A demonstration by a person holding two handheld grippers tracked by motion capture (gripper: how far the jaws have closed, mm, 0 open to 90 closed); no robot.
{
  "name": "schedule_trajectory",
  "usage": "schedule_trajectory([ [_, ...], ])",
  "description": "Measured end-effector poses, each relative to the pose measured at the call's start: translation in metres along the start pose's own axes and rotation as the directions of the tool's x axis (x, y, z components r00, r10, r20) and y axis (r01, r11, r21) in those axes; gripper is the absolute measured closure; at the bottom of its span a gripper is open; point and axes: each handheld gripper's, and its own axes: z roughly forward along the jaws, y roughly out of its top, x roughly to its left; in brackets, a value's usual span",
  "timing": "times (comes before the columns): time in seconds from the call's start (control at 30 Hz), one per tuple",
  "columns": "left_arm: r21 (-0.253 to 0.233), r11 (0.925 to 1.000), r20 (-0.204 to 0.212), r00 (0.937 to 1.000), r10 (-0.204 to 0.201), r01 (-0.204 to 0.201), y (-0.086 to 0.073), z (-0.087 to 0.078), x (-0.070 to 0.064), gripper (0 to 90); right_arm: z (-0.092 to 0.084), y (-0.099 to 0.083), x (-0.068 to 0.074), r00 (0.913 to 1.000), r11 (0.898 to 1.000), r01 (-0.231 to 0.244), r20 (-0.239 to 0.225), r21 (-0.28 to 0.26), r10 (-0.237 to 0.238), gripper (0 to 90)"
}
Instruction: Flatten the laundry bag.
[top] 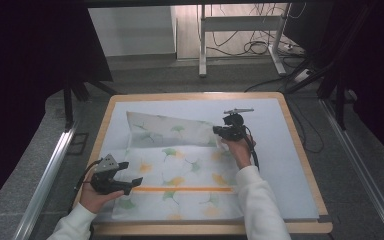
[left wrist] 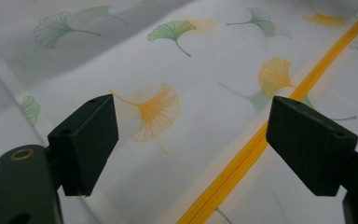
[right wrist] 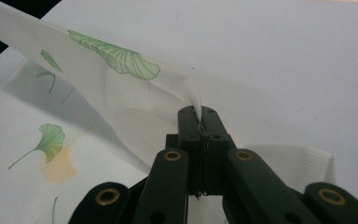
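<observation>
A white cloth (top: 180,170) printed with green and yellow ginkgo leaves lies spread over the table, an orange zipper (top: 182,189) running across its near part. Its far edge (top: 172,127) is lifted and folded toward the near side. My right gripper (top: 219,132) is shut on the cloth's far right corner (right wrist: 193,95), which stands up pinched between the jaws. My left gripper (top: 130,175) hovers open at the cloth's near left, with the leaf print (left wrist: 156,112) and the zipper (left wrist: 261,135) lying between its fingertips (left wrist: 88,140) and nothing gripped.
A pale sheet (top: 280,150) covers the wooden table (top: 307,165), bare to the right of the cloth. Beyond the table stand a desk frame (top: 240,30), floor cables (top: 260,47) and dark stands (top: 80,75) at both sides.
</observation>
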Motion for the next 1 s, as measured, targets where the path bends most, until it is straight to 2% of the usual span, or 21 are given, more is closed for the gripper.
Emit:
schedule_trajectory([
  [0.77,-0.001,1.0000,0.003,1.0000,-0.005,0.005,0.000,0.001,0.001,16.7,0.021,0.016,-0.024,0.9984,0.999,-0.050,0.027,0.008,0.050,85.8],
  [0.87,-0.003,1.0000,0.002,1.0000,-0.008,0.008,0.000,0.000,0.001,16.7,0.022,0.021,-0.025,0.9979,0.999,-0.036,0.053,-0.003,0.036,72.2],
  [0.97,-0.003,1.0000,0.002,1.0000,-0.008,0.008,0.000,0.000,0.001,16.7,0.020,0.024,-0.027,0.9968,0.999,-0.027,0.074,-0.026,0.029,68.3],
  [1.0,-0.003,1.0000,0.002,1.0000,-0.007,0.007,0.000,0.000,0.002,16.7,0.015,0.026,-0.027,0.9945,0.998,-0.026,0.100,-0.058,0.031,62.0],
])
